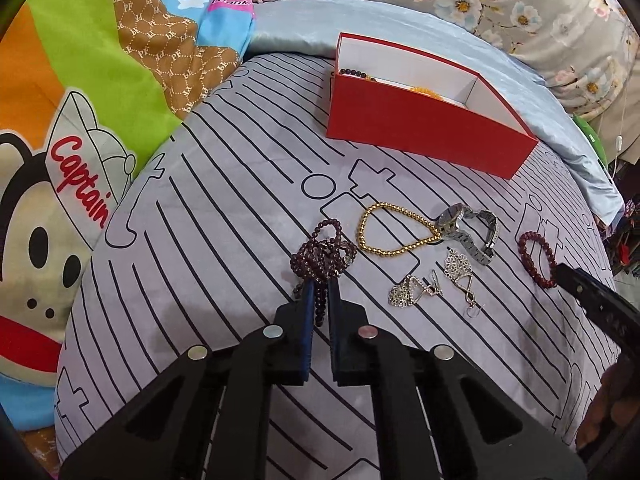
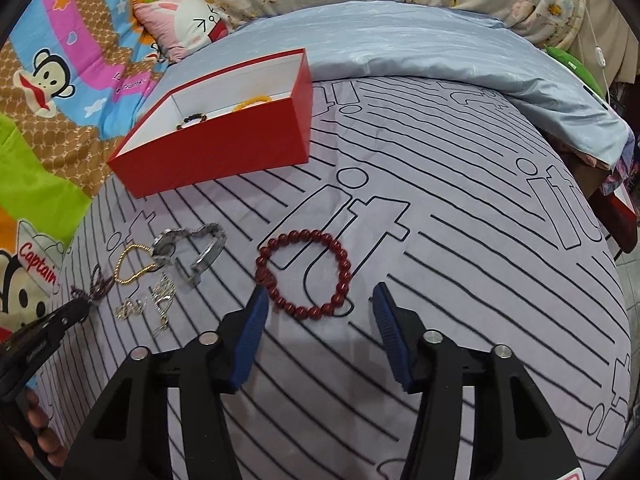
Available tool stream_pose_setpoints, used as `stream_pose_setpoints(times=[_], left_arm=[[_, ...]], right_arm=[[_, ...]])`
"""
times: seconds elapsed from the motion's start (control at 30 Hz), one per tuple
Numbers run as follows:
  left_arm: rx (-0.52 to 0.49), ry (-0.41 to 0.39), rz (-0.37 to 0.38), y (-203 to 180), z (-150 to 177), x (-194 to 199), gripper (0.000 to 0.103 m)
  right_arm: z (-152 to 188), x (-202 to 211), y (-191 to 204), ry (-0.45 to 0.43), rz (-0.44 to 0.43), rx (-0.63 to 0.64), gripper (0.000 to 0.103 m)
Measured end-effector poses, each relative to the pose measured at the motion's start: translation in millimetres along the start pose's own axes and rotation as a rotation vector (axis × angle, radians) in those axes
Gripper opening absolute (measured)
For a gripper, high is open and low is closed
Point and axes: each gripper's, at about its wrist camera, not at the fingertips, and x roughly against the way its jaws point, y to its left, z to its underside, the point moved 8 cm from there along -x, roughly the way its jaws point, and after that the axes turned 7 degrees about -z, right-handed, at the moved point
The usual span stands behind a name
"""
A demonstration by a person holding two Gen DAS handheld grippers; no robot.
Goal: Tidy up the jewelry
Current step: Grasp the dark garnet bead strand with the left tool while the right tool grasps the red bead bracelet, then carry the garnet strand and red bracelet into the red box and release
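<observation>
My left gripper (image 1: 319, 285) is shut on a dark purple bead necklace (image 1: 325, 251) lying bunched on the striped bedsheet. To its right lie a gold bead bracelet (image 1: 394, 229), a silver watch (image 1: 470, 229), silver earrings (image 1: 434, 280) and a red bead bracelet (image 1: 538, 254). My right gripper (image 2: 320, 294) is open, its fingers on either side of the near part of the red bead bracelet (image 2: 304, 274). An open red box (image 1: 424, 120), white inside, stands behind and holds a dark bracelet (image 2: 192, 120) and an orange one (image 2: 252, 102).
A light blue quilt (image 2: 420, 48) lies folded behind the box. A cartoon monkey blanket (image 1: 80, 140) covers the left side. A pink rabbit pillow (image 2: 184, 24) and floral bedding (image 1: 520, 8) lie at the back. The bed edge drops off at the right (image 2: 616, 208).
</observation>
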Motion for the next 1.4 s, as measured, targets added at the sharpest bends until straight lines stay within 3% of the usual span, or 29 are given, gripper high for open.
stream_pose_setpoints(times=[0.33, 0.4, 0.6, 1.07, 1.4], left_arm=[[0.008, 0.002, 0.011, 6, 0, 7, 0.006], [0.004, -0.001, 0.014, 5, 0, 10, 0.006], [-0.001, -0.009, 0.038, 1, -3, 19, 0.003], [-0.019, -0.068, 0.112, -18, -14, 61, 0.003], [-0.050, -0.137, 0.153, -37, -48, 91, 0.003]], right_arm=[[-6, -22, -8, 0.017, 0.065, 0.034, 0.022], [-6, -23, -7, 0.018, 0.063, 0.040, 0.008], [-5, -13, -7, 0.007, 0.033, 0.011, 0.007], [-15, 60, 14, -0.106, -0.064, 0.013, 0.007], [-54, 98, 36, -0.188, -0.127, 0.044, 0.007]])
